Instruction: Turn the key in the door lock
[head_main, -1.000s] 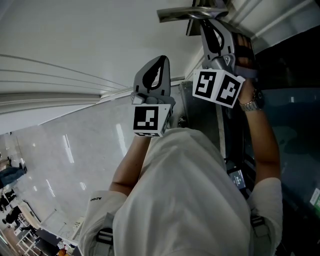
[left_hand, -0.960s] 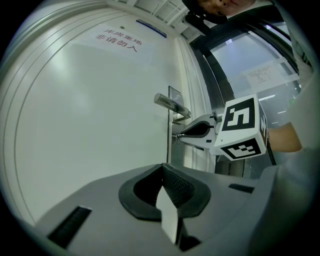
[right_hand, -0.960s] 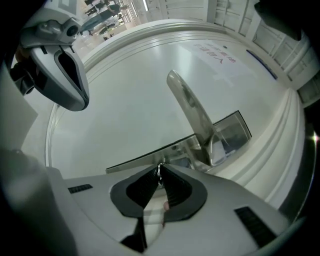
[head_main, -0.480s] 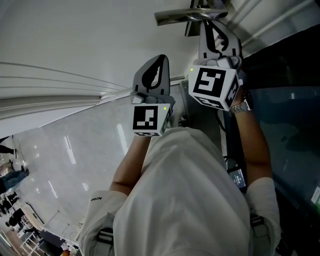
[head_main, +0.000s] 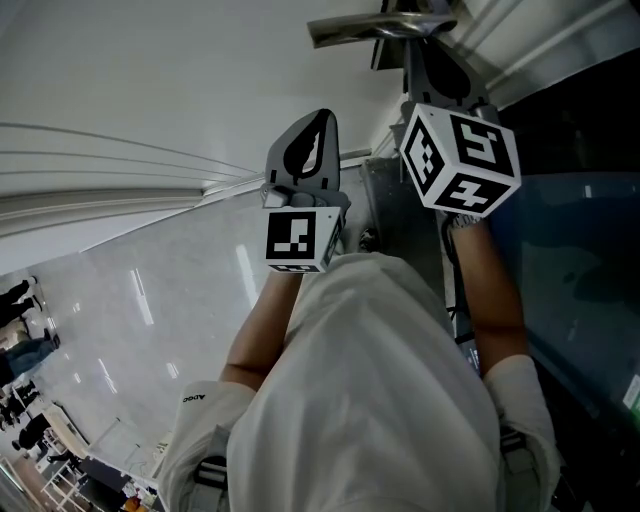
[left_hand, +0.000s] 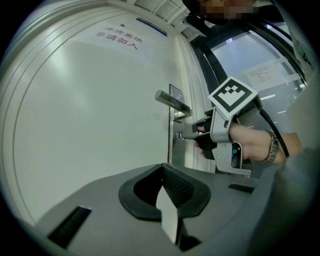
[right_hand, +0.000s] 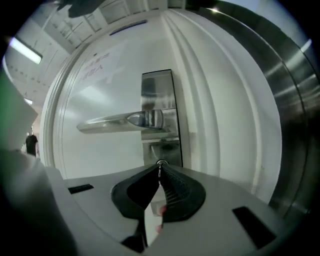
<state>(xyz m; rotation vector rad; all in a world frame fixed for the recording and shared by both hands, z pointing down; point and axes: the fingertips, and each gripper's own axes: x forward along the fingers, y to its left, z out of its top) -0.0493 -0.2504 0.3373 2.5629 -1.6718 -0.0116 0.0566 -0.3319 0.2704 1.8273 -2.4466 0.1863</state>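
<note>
The white door (left_hand: 100, 110) fills most of what I can see, with red lettering (left_hand: 117, 39) near its top edge. A polished pale floor (head_main: 130, 300) lies below it, and dark glass (head_main: 580, 250) stands past its right side. Along the door's right edge runs a tall steel lock plate (right_hand: 157, 85), and the lever handle (right_hand: 115, 121) sticks out level from it toward the door's middle. Just under that lever the right gripper (left_hand: 189, 134) reaches in. Its fingers are clenched on the key (right_hand: 161, 162), which sits in the lock in the lower part of the plate. The left gripper (left_hand: 162, 167) hangs off to the left, well apart from the plate, fingers pressed together with nothing between them.
</note>
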